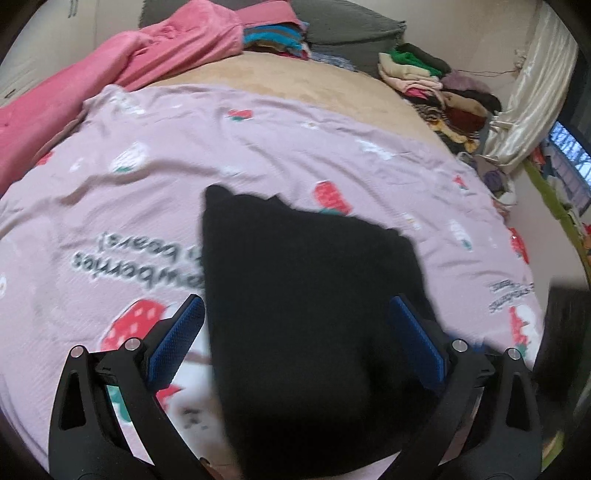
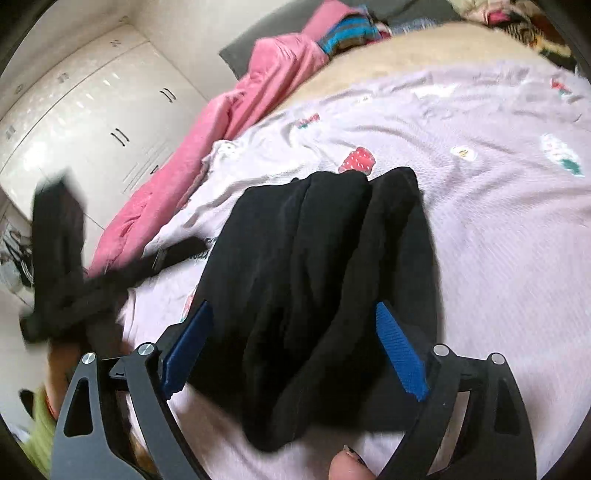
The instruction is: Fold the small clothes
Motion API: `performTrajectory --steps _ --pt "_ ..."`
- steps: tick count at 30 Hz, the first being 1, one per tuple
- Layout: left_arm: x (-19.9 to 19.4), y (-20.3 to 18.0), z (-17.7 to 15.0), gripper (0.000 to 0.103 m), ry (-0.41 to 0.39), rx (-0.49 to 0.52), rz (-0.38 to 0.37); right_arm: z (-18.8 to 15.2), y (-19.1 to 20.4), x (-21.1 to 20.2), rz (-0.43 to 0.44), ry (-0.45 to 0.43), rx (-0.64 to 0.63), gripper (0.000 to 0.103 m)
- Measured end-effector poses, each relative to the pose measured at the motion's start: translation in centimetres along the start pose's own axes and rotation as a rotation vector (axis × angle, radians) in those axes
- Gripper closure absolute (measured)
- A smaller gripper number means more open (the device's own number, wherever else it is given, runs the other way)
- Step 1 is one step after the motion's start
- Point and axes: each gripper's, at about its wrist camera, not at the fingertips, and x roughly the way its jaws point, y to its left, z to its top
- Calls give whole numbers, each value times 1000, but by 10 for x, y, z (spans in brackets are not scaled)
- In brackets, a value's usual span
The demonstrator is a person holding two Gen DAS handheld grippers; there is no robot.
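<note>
bed [image 1: 280, 74]: tan cover, bare only at the far end. a lilac sheet [image 1: 258, 147] printed with strawberries and lettering is spread over most of it, lightly wrinkled. a pink blanket [image 1: 122, 59] lies bunched along the left edge. a grey pillow [image 1: 351, 22] sits at the head, with a striped cloth [image 1: 273, 37] just beside it. a pile of mixed clothes [image 1: 436, 85] occupies the far right corner. white cupboards [image 2: 92, 122] with dark handles stand past the pink blanket in the right wrist view.

black garment [image 1: 306, 314]: lies on the lilac sheet at the near middle, folded into a rough slab. in the right wrist view it shows several lengthwise folds [image 2: 314, 277], and a narrow black strip [image 2: 122, 277] runs off to the left, blurred.

left gripper [image 1: 297, 332]: jaws spread wide, one blue pad on either side of the garment, gripping nothing. whether the pads touch the cloth cannot be told.

right gripper [image 2: 295, 339]: jaws likewise spread, straddling the near end of the garment, pinching nothing.

a fingertip [image 2: 347, 467] shows at the lower edge of the right wrist view.
</note>
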Motion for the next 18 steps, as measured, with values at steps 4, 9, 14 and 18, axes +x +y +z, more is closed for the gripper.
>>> performTrajectory --steps 4,9,14,18 --pt "0 21 -10 10 2 -7 35 26 -13 28 12 61 43 29" --pt "7 36 -17 10 25 -15 65 42 -7 42 -22 62 -22 84" --pt "12 29 -23 10 39 -1 37 54 13 10 17 -29 -178 85" --pt "11 12 -30 10 42 28 16 57 -4 13 -46 -20 -199 85"
